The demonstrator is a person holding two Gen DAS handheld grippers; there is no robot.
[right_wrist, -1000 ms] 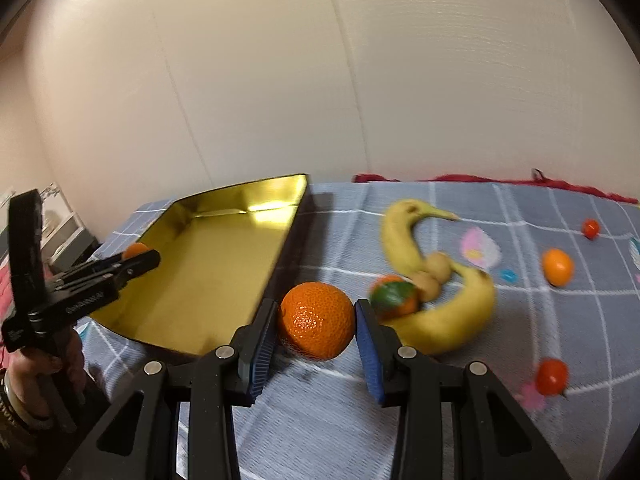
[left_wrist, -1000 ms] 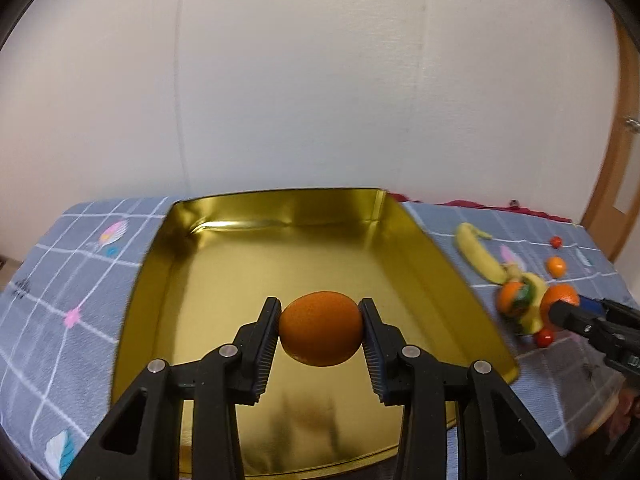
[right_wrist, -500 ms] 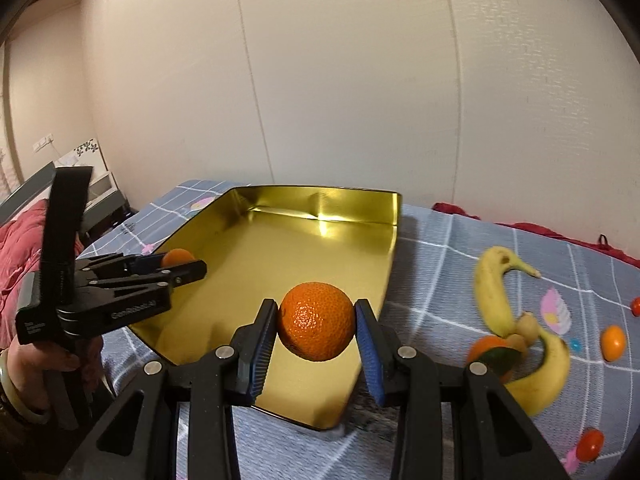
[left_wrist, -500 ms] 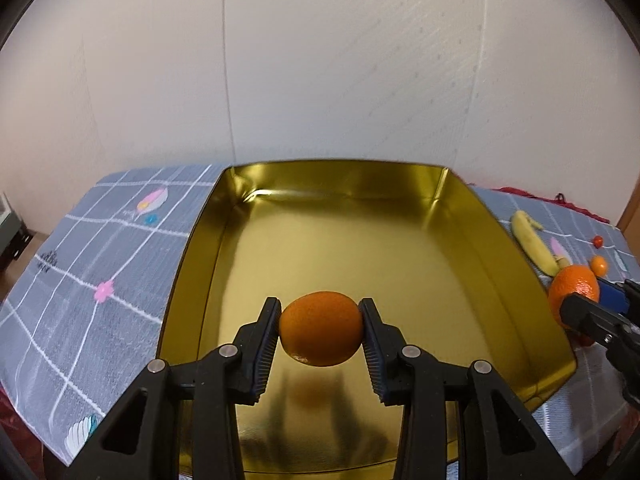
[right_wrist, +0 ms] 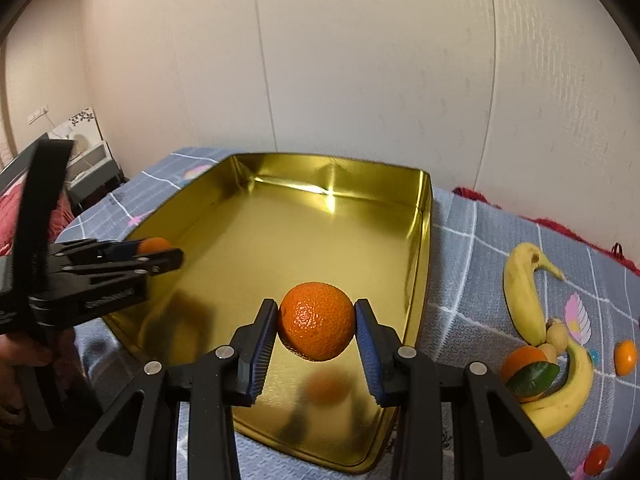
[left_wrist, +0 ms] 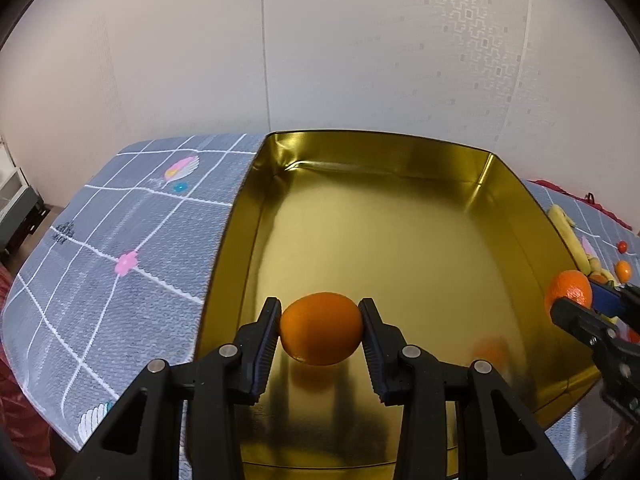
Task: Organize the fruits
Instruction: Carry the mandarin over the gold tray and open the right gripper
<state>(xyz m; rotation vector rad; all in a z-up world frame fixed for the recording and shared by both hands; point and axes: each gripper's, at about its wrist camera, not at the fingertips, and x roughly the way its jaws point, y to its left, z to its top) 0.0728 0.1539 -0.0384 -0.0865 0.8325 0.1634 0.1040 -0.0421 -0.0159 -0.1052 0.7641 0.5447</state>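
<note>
A gold metal tray [left_wrist: 400, 148] [right_wrist: 424, 224] lies on the grey checked cloth with nothing in it. My left gripper [left_wrist: 321, 334] is shut on a smooth orange [left_wrist: 321, 332] and hangs over the tray's near left part. My right gripper [right_wrist: 316, 330] is shut on a dimpled mandarin [right_wrist: 316, 326] above the tray's near right corner. Each gripper shows in the other's view: the left gripper [right_wrist: 160, 254] at the left, the right gripper [left_wrist: 576, 304] at the right edge.
Two bananas [right_wrist: 524, 292], a mandarin with a green leaf [right_wrist: 526, 372], a small orange [right_wrist: 625, 356] and cherry tomatoes [right_wrist: 598, 458] lie on the cloth [right_wrist: 460, 264] right of the tray. A wall stands close behind. A person's hand [right_wrist: 16, 360] holds the left gripper.
The right gripper lifted the mandarin off the cloth and carried it left over the tray's corner. The left gripper, still holding its orange, moved further over the tray.
</note>
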